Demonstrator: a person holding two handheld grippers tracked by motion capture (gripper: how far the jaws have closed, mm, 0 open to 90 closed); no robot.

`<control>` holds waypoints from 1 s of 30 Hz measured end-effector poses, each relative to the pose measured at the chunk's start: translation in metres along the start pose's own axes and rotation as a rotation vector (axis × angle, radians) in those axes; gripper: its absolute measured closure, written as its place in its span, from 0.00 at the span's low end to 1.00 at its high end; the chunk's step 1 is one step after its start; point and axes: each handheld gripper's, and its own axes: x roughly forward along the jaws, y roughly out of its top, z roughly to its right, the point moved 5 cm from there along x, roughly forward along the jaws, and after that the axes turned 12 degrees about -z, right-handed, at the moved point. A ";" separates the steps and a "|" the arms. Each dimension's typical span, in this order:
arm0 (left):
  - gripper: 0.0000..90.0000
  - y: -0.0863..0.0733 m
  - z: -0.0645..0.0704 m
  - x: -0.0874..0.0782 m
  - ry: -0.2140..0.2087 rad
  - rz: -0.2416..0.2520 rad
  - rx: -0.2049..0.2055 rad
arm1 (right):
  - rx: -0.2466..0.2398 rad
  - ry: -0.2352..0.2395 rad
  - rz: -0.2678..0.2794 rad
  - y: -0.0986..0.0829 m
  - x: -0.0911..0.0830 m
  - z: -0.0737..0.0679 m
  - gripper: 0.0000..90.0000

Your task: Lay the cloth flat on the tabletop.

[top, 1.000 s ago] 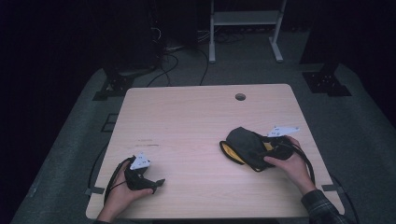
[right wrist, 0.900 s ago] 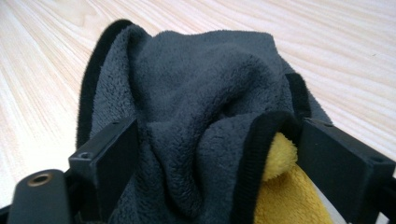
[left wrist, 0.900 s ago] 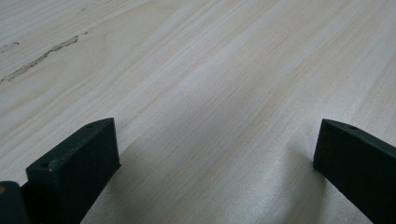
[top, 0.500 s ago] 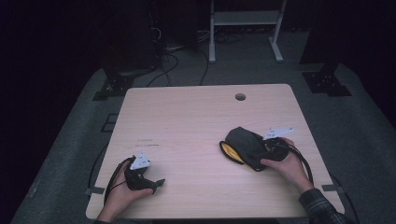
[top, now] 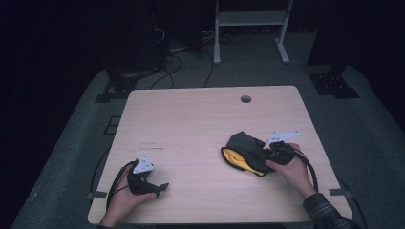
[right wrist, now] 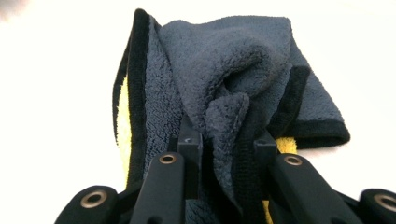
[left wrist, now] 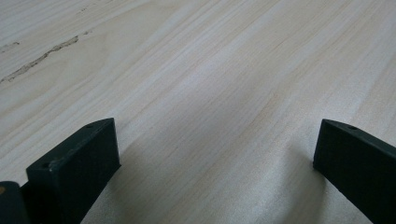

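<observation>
Right gripper [right wrist: 223,144] pinches the bunched cloth [top: 244,151] near the table's [top: 191,124] right edge, probably to drag it; left gripper [left wrist: 215,154] rests wide, empty.

One cloth [top: 244,152], two tongs [top: 161,186] [top: 267,155], and one table [top: 191,124].

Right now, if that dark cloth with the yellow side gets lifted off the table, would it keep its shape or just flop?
Probably flop: the cloth already bunches in soft folds where the right gripper pinches it. Its fluffy pile suggests it is light and unlikely to slip from the jaws. Pushed along the table, it would likely crumple rather than slide neatly.
</observation>
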 end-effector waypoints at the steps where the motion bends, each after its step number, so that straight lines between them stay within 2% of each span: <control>1: 0.00 0.000 0.000 0.000 0.001 0.000 0.000 | -0.004 0.010 0.003 0.001 0.000 -0.003 0.80; 4: 0.00 0.000 0.001 -0.001 -0.003 0.009 0.007 | -0.020 0.059 0.023 0.009 0.000 -0.016 0.80; 5: 0.06 0.000 0.001 -0.001 -0.003 0.009 0.007 | -0.020 0.059 0.023 0.009 0.000 -0.016 0.80; 6: 0.12 0.001 0.004 -0.003 -0.026 0.040 0.006 | -0.037 0.083 0.028 0.014 0.001 -0.026 0.80; 7: 0.13 0.001 0.004 -0.003 -0.026 0.040 0.006 | -0.044 0.087 0.030 0.016 0.002 -0.029 0.80; 8: 0.13 0.002 0.006 -0.004 -0.046 0.040 -0.001 | -0.044 0.087 0.030 0.016 0.002 -0.029 0.80; 9: 0.20 0.005 0.010 -0.005 -0.076 0.031 -0.008 | -0.061 0.108 0.032 0.020 0.004 -0.038 0.80; 12: 0.22 0.014 0.017 -0.006 -0.078 0.050 0.021 | -0.068 0.133 0.032 0.024 0.008 -0.047 0.80; 19: 0.27 0.046 0.042 -0.009 -0.099 0.124 0.111 | -0.097 0.159 0.021 0.034 0.016 -0.062 0.80; 24: 0.31 0.064 0.053 -0.009 -0.108 0.163 0.148 | -0.110 0.173 0.018 0.041 0.021 -0.071 0.80; 25: 0.31 0.064 0.053 -0.009 -0.108 0.163 0.148 | -0.112 0.175 0.015 0.041 0.022 -0.072 0.80; 26: 0.32 0.074 0.058 -0.008 -0.123 0.174 0.164 | -0.117 0.178 0.014 0.041 0.024 -0.073 0.80; 28: 0.32 0.077 0.060 -0.007 -0.125 0.175 0.169 | -0.116 0.180 0.011 0.042 0.025 -0.074 0.80; 30: 0.33 0.090 0.069 -0.003 -0.137 0.176 0.197 | -0.118 0.182 0.009 0.041 0.025 -0.074 0.80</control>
